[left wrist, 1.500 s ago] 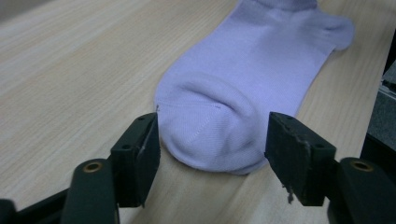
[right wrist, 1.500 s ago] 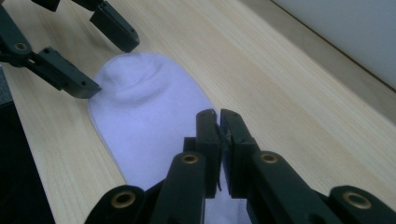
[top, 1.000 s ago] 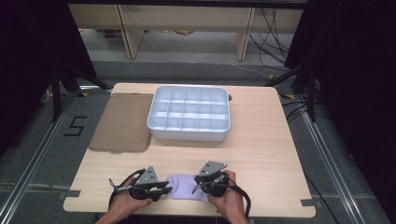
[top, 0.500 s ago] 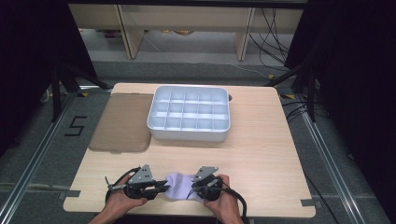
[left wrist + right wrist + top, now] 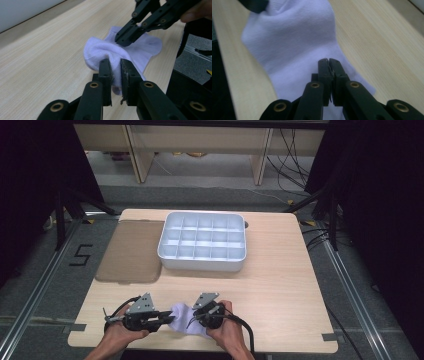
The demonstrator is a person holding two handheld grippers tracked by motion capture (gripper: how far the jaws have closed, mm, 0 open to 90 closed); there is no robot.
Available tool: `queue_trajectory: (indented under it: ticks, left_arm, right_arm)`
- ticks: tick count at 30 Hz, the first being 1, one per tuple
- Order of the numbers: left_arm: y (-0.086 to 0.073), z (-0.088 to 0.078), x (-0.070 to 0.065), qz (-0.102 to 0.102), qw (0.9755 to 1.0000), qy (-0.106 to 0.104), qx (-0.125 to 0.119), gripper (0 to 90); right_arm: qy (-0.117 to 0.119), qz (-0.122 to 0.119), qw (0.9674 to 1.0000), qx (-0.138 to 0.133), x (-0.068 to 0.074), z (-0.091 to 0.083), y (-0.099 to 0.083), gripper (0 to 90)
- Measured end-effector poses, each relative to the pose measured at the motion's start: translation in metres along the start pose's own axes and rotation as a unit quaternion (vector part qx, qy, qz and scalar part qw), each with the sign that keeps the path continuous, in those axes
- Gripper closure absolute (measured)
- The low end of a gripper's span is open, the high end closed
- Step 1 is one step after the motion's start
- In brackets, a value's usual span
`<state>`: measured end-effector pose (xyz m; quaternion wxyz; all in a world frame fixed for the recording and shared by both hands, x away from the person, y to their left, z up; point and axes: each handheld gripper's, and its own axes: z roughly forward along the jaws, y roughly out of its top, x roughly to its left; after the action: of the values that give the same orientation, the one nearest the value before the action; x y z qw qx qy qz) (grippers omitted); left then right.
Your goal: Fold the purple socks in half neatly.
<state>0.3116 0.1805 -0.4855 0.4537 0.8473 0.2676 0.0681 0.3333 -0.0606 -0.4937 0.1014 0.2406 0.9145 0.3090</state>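
while the table [image 5: 280, 290] carries the pale sock [image 5: 181, 319] at its near edge, long axis along that edge, the left gripper [image 5: 162, 318] pinches one end and the right gripper [image 5: 192, 318] the other.

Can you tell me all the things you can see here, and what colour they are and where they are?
sock: 1, pale lilac-white, near edge of the table, pinched between both grippers
compartment tray: 1, white, empty, far middle of the table
mat: 1, brown, left of the tray
table: 1, light wood
number 5 marking: 1, black, on the floor at left
left gripper: 1, black, shut on the sock
right gripper: 1, black, shut on the sock
hands: 2, at the bottom edge, holding the grippers
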Motion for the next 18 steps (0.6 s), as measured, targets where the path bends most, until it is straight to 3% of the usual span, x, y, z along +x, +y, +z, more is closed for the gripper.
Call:
queue_trajectory:
  ticks: [2, 4, 9, 10, 13, 14, 16, 18]
  left_arm:
    - [0.0, 0.001, -0.001, 0.0, 1.0, -0.003, -0.006, 79.4]
    - [0.002, -0.002, 0.0, 0.001, 1.0, 0.002, -0.002, 79.4]
    - [0.003, -0.011, 0.009, -0.01, 0.9999, 0.001, -0.01, 79.5]
    - [0.003, -0.011, 0.01, -0.008, 0.9999, -0.003, -0.01, 79.5]
    - [0.002, -0.012, 0.009, -0.013, 0.9999, -0.006, -0.006, 79.5]
    - [0.003, -0.012, 0.008, -0.008, 0.9998, -0.01, -0.012, 79.4]
    - [0.004, -0.012, 0.008, -0.011, 0.9998, -0.011, -0.012, 79.4]
    - [0.005, -0.011, 0.009, -0.005, 0.9999, -0.01, -0.009, 79.4]
  right_arm:
    - [0.002, -0.004, 0.9999, 0.012, -0.003, 0.01, 0.003, 89.4]
    - [0.008, 0.008, 0.9999, 0.002, -0.003, 0.017, 0.008, 89.5]
    - [0.017, -0.013, 0.9998, 0.0, 0.003, 0.027, 0.022, 89.5]
    - [0.021, -0.009, 0.9997, 0.0, 0.003, 0.027, 0.022, 89.5]
    - [0.024, 0.0, 0.9996, -0.014, 0.0, 0.02, 0.022, 89.4]
    - [0.015, -0.008, 0.9997, -0.018, -0.003, 0.015, 0.022, 89.4]
    - [0.012, 0.013, 0.9991, -0.038, -0.01, -0.004, 0.017, 89.3]
    - [0.012, 0.018, 0.9989, -0.042, -0.012, -0.006, 0.015, 89.3]
